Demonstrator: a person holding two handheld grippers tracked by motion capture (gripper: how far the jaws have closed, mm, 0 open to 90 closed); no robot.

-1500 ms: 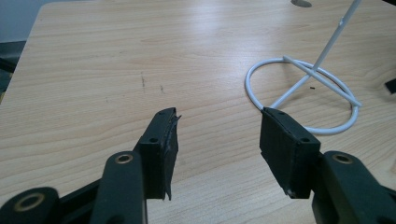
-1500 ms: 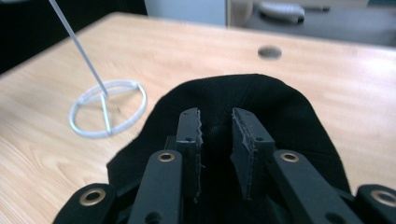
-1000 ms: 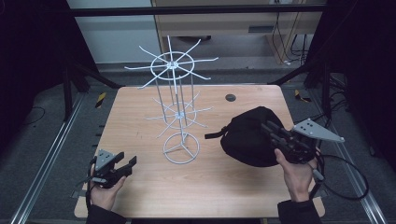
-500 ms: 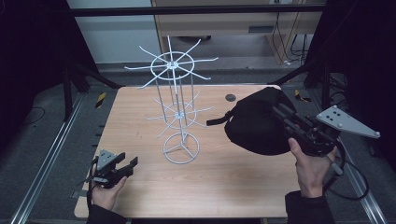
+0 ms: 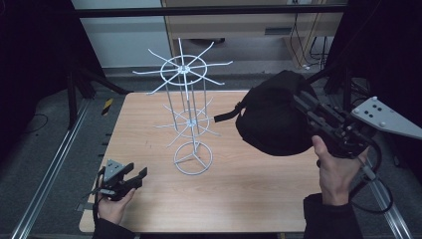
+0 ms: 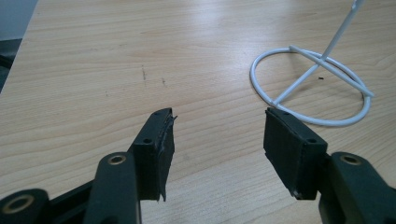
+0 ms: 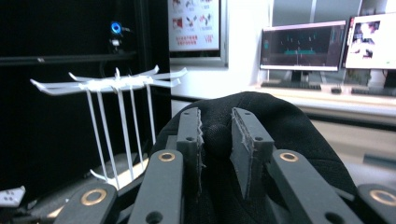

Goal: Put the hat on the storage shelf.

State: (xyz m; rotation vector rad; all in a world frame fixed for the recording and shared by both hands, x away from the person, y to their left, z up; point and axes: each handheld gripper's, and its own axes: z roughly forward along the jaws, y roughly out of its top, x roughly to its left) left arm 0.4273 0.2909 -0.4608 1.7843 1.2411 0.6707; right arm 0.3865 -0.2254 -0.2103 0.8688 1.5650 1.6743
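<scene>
A black cap (image 5: 271, 119) hangs in the air over the right half of the wooden table (image 5: 249, 189), with my right gripper (image 5: 303, 102) shut on a fold of its cloth. In the right gripper view the jaws (image 7: 217, 126) pinch the cap (image 7: 299, 135), level with the top spokes of the white wire rack (image 7: 116, 84). The rack (image 5: 186, 117) stands upright at the table's middle, left of the cap, and a strap of the cap points toward it. My left gripper (image 5: 139, 174) rests open at the front left corner. Nothing sits between its jaws (image 6: 217, 140), and the rack's ring base (image 6: 310, 88) lies ahead to its right.
A metal rail (image 5: 45, 184) runs along the table's left side on the floor. A yellow-and-black item (image 5: 107, 106) lies on the floor by the far left corner. Monitors (image 7: 303, 46) glow on a desk behind the cap.
My right gripper has lifted the cap off the table, carrying it up and slightly right. The left gripper has stayed where it was.
</scene>
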